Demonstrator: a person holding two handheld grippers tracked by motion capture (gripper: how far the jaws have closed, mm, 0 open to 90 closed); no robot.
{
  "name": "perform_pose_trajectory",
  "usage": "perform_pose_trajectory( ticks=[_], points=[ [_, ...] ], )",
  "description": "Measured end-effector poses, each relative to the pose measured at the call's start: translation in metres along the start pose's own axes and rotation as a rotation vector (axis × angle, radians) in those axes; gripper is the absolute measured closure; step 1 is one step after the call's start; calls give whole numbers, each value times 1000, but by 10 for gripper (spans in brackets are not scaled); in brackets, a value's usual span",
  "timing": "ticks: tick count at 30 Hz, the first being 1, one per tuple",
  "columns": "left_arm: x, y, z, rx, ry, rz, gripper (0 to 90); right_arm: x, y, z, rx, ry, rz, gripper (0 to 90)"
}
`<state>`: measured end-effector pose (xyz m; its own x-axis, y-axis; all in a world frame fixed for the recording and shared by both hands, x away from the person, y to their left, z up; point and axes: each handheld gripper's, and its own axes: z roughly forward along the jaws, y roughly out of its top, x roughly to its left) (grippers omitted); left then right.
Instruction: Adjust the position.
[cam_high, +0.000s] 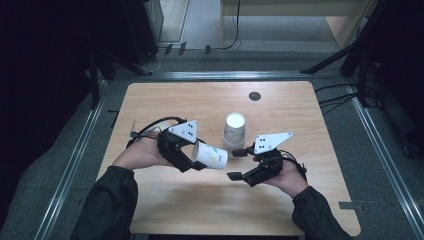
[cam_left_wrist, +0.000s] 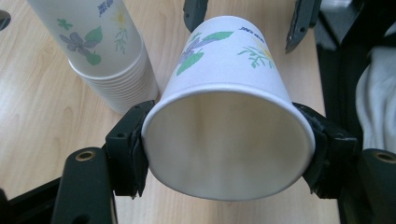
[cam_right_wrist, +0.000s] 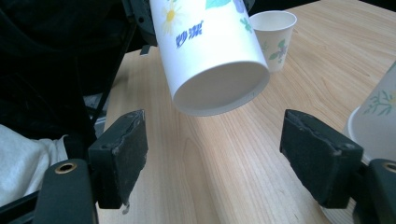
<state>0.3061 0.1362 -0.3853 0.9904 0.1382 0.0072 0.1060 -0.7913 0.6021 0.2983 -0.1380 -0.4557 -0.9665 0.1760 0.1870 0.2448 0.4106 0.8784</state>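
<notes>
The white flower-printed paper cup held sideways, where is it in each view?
High view: white flower-printed paper cup at centre.
Left gripper view: centre, mouth toward camera.
Right gripper view: top centre, base toward camera.
Shared landmark: upside-down stack of paper cups.

Both forearms are wearing dark, loose sleeves (cam_high: 107, 202) that are bunching at the wrists. The left gripper (cam_high: 197, 159) and the right gripper (cam_high: 239, 163) are showing black, angular bodies, each carrying a pale grey three-cornered plate (cam_high: 183, 131) dotted with small dark marks on top. Thin black cables (cam_high: 152, 125) are looping out behind the left gripper. In the right gripper view, the jaws are wearing thick black pads (cam_right_wrist: 127, 151) with worn, chipped edges, and brass-coloured screw holes (cam_right_wrist: 65, 167) are sitting in the jaw arms.
</notes>
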Motion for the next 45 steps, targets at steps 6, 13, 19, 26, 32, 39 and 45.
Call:
perform_pose_trajectory(
  ticks=[6, 13, 19, 26, 32, 39, 45],
  points=[
    [-1, 10, 3, 95, 21, 41, 290, 0, -2, 4, 14, -7, -11, 236],
    [-6, 16, 15, 204, 27, 79, 290, 0, -2, 15, 48, 4, -9, 236],
    [-9, 16, 30, 297, 37, 103, 290, 1, -3, 27, 68, 2, -15, 236],
    [-11, 17, 39, 344, 18, 108, 291, 2, -5, 38, 91, 9, -27, 236],
    [-11, 19, 42, 361, 4, 97, 293, 4, -7, 51, 125, 15, -29, 243],
    [-14, 21, 44, 362, -3, 106, 291, 4, -9, 59, 144, 16, -26, 261],
    [-15, 23, 47, 361, -18, 113, 291, 5, -9, 60, 144, 19, -32, 278]
  ],
)
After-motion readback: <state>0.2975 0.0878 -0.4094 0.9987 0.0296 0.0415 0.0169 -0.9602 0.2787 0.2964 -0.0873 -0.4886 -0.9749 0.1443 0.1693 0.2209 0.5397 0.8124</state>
